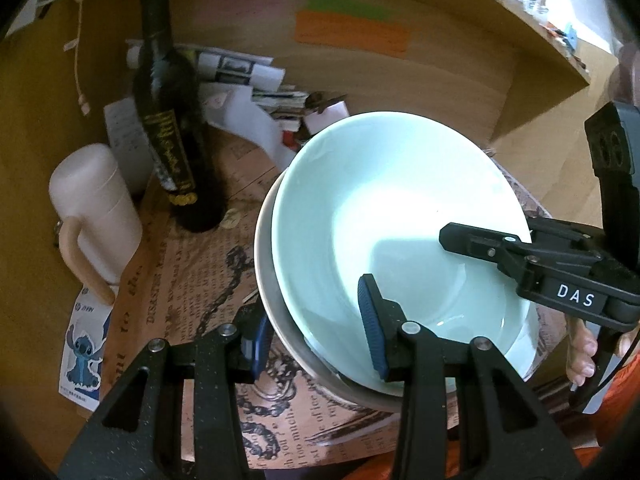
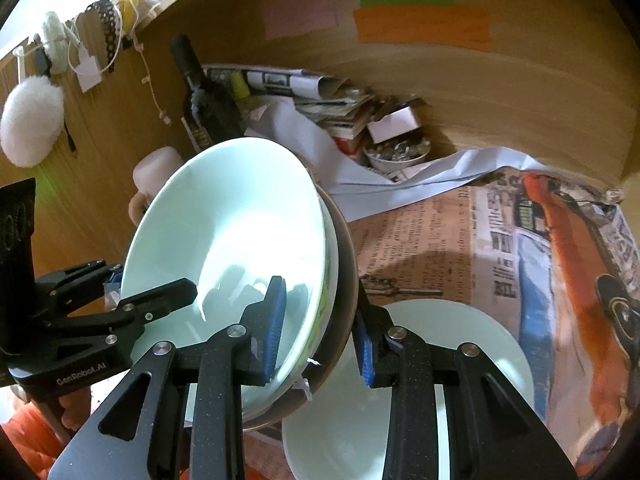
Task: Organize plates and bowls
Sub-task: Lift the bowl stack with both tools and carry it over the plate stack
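A stack of nested bowls is held tilted above the table: a pale green bowl [image 1: 400,216] on top, a grey-brown bowl [image 1: 280,320] beneath. My left gripper [image 1: 316,340] straddles the stack's near rim, one blue pad inside the green bowl, one outside. My right gripper [image 2: 320,344] is shut on the opposite rim of the same stack [image 2: 224,240], one pad inside, one behind the dark outer bowl [image 2: 346,264]. A pale green plate [image 2: 472,352] lies on the table below the right gripper.
A dark wine bottle [image 1: 172,128] and a pink mug [image 1: 96,216] stand at the left. Papers and small boxes [image 1: 248,88] pile against the wooden back wall. A small bowl of trinkets [image 2: 400,154] sits behind. Newspaper [image 2: 520,248] covers the table.
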Demonstrator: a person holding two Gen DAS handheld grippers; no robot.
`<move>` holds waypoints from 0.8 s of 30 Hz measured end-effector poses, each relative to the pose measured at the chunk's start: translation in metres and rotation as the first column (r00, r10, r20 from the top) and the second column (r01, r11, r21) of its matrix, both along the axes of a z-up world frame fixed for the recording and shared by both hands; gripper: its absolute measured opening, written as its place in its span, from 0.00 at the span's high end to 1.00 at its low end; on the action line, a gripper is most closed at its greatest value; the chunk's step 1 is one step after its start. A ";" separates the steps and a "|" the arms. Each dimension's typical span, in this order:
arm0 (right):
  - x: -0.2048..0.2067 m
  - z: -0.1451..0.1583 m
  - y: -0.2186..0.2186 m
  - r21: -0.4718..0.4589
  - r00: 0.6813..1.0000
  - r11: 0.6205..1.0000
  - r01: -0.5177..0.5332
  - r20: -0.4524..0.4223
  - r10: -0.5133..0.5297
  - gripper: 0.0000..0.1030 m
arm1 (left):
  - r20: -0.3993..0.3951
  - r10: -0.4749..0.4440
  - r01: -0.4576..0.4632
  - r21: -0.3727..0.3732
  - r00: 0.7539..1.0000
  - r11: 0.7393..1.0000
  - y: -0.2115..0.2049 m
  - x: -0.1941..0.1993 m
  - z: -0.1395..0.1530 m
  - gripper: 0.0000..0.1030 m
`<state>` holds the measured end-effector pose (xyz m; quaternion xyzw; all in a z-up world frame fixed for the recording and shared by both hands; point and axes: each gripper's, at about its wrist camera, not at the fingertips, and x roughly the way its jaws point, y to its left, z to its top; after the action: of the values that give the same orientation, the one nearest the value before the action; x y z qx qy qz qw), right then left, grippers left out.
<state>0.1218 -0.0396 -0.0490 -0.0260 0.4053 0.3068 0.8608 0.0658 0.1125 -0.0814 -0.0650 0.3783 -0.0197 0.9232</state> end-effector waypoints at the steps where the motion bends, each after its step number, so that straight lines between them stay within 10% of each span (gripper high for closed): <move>1: 0.000 0.001 -0.003 0.001 1.000 1.000 0.005 0.003 -0.005 0.72 | 0.004 -0.008 0.008 0.002 1.000 1.000 -0.003 0.001 0.002 0.61; 24: -0.021 0.015 -0.082 -0.002 0.978 0.978 0.207 0.019 -0.207 0.72 | 0.030 -0.226 0.226 0.013 0.974 0.974 -0.082 0.018 0.010 0.61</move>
<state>0.1004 -0.1218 -0.0337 0.0116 0.3982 0.2145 0.8918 0.0840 0.0305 -0.0714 -0.0170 0.3690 -0.1239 0.9210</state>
